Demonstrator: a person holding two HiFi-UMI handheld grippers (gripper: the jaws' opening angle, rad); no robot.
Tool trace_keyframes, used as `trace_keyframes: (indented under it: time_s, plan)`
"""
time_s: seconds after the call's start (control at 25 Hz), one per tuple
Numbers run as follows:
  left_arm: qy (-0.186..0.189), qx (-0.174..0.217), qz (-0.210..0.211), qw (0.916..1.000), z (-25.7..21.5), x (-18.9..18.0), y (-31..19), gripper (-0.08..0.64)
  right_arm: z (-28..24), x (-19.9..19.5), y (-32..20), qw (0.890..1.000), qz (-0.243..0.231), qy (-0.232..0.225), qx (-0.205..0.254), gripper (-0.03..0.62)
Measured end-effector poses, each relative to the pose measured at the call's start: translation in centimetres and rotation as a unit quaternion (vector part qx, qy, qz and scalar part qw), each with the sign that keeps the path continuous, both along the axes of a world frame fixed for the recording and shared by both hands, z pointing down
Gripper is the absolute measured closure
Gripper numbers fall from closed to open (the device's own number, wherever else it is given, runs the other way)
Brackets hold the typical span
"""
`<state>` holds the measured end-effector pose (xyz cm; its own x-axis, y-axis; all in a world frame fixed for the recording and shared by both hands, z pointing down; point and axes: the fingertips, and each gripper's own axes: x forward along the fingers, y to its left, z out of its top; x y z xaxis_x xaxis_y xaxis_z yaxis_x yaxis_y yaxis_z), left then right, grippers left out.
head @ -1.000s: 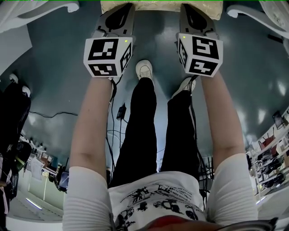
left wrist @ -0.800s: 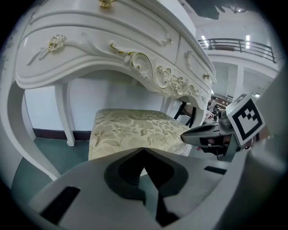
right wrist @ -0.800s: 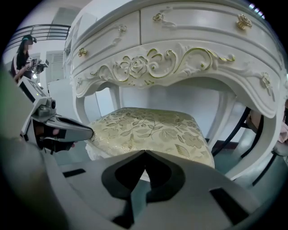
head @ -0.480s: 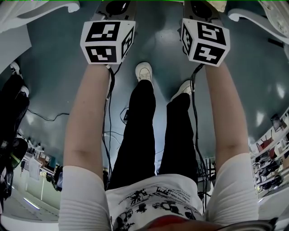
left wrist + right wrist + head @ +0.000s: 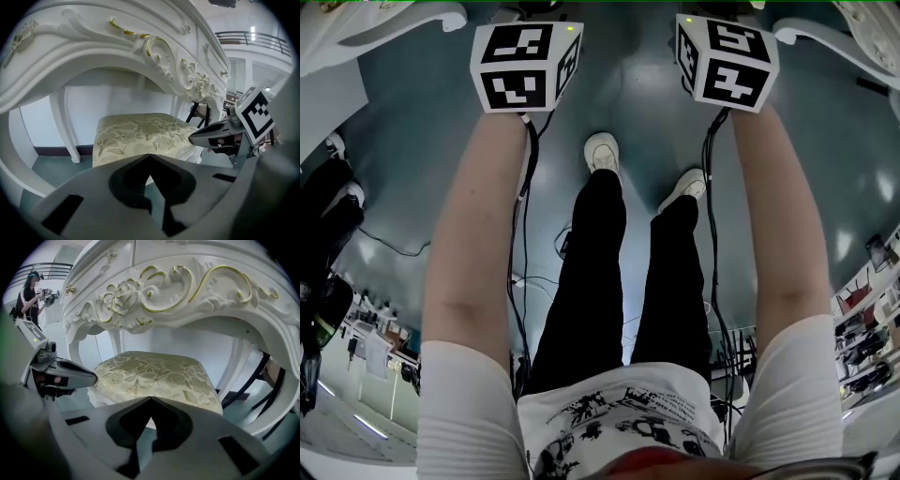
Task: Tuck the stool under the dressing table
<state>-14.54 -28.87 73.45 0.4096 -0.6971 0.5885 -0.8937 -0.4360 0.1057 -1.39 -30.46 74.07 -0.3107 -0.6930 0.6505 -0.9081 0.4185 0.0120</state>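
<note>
The stool's cream floral cushion sits under the arch of the white carved dressing table. My left gripper is shut, its tips meeting at the cushion's near edge with nothing between them. In the right gripper view the same cushion lies below the gold-trimmed table front, and my right gripper is shut too, tips at the cushion's front edge. Each gripper shows in the other's view, beside the stool. In the head view only the two marker cubes show; the jaws and stool are cut off at the top.
White table legs flank the stool. Black chair legs stand to the right of it. A person stands far back on the left. Cables trail on the teal floor beside my shoes.
Both grippers have moved forward, their cubes rising to the top of the head view. The stool cushion seen at the top edge a second ago has gone out of that view.
</note>
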Motion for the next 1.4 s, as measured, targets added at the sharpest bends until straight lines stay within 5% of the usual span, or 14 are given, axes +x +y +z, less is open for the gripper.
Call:
trace_keyframes:
  time_s: [0.36, 0.64, 0.8, 1.16, 1.4]
  plan:
    - [-0.008, -0.003, 0.001, 1.0, -0.2, 0.0, -1.8, 0.54, -0.2, 0.0, -1.6, 1.0, 0.013, 0.005, 0.0, 0.575]
    - [-0.03, -0.006, -0.005, 0.9995, -0.5, 0.1, -1.4, 0.54, -0.5, 0.2, -0.6, 0.997, 0.056, -0.019, -0.046, 0.575]
    - [-0.04, 0.005, -0.001, 0.9992, -2.3, 0.1, 0.6, 0.54, -3.1, 0.4, 1.6, 0.999, 0.033, -0.013, -0.025, 0.575]
    - [-0.023, 0.04, -0.023, 0.9987, -11.1, -1.0, 7.1, 0.54, -12.4, -0.4, 10.1, 0.998, -0.037, -0.044, 0.01, 0.575]
    - [0.012, 0.086, -0.007, 0.9962, -21.4, 0.8, 9.0, 0.54, -22.2, -0.4, 11.8, 0.993, -0.059, -0.079, 0.059, 0.575]
